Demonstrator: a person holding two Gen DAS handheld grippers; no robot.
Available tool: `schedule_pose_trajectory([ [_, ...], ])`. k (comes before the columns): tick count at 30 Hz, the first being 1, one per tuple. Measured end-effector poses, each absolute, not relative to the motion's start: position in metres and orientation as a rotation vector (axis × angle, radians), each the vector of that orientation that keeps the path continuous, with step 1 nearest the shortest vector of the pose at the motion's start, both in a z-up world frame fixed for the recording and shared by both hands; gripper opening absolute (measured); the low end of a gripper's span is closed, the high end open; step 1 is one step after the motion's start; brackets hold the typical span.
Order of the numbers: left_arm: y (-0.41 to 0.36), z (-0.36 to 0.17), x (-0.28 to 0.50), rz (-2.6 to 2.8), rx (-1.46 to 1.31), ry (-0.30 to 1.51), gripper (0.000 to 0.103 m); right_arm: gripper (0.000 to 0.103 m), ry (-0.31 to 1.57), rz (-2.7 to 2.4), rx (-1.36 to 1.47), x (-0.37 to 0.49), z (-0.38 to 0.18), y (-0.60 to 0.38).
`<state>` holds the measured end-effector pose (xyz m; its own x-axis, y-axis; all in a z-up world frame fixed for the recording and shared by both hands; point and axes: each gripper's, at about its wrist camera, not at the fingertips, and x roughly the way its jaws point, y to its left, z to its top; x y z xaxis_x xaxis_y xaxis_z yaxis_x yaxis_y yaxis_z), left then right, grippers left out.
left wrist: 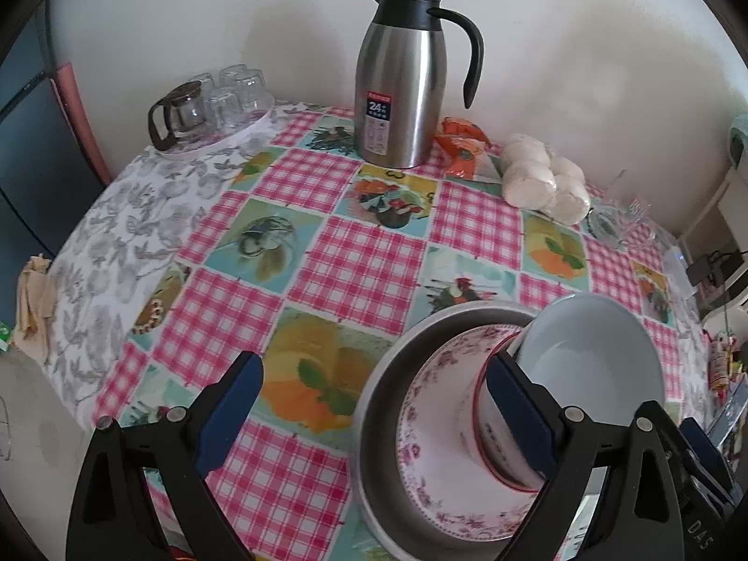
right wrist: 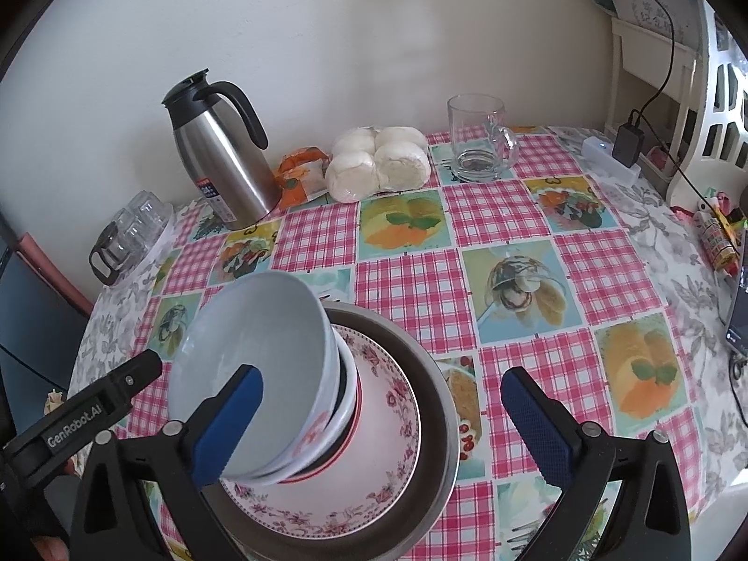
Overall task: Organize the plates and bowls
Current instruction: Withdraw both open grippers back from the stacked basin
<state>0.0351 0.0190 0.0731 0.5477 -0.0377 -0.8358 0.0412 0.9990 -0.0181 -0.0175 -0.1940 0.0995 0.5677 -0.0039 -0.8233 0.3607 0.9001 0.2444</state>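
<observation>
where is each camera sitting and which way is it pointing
Left wrist: on the left gripper, facing across the table toward the wall and thermos; its open jaws show, stack to its right.
Right wrist: on the right gripper, over the stack; open jaws and the left gripper's tip show.
Shared: stack, thermos, buns.

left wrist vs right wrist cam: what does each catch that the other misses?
Left wrist only: the beige cloth at the table's left edge.

Right wrist only: the black charger with its cable, and the whole upright glass mug; the left view shows only a blurred bit of glass there.

Both: the steel thermos jug, bagged white buns, the glass teapot tray, and the white bowl tilted on the floral plate in the metal pan.
</observation>
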Motion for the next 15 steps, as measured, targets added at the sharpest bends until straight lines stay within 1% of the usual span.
schedule_pose_trajectory([
  [6, 0.016, 0.07, 0.02, -0.023, 0.064, 0.988, 0.096, 0.103, 0.945, -0.221, 0.413, -0.033, 0.097, -0.192],
  [15, 0.016, 0.066, -0.001, -0.024, 0.076, 0.985, 0.096, 0.103, 0.902, -0.205, 0.411, -0.063, 0.102, -0.186],
])
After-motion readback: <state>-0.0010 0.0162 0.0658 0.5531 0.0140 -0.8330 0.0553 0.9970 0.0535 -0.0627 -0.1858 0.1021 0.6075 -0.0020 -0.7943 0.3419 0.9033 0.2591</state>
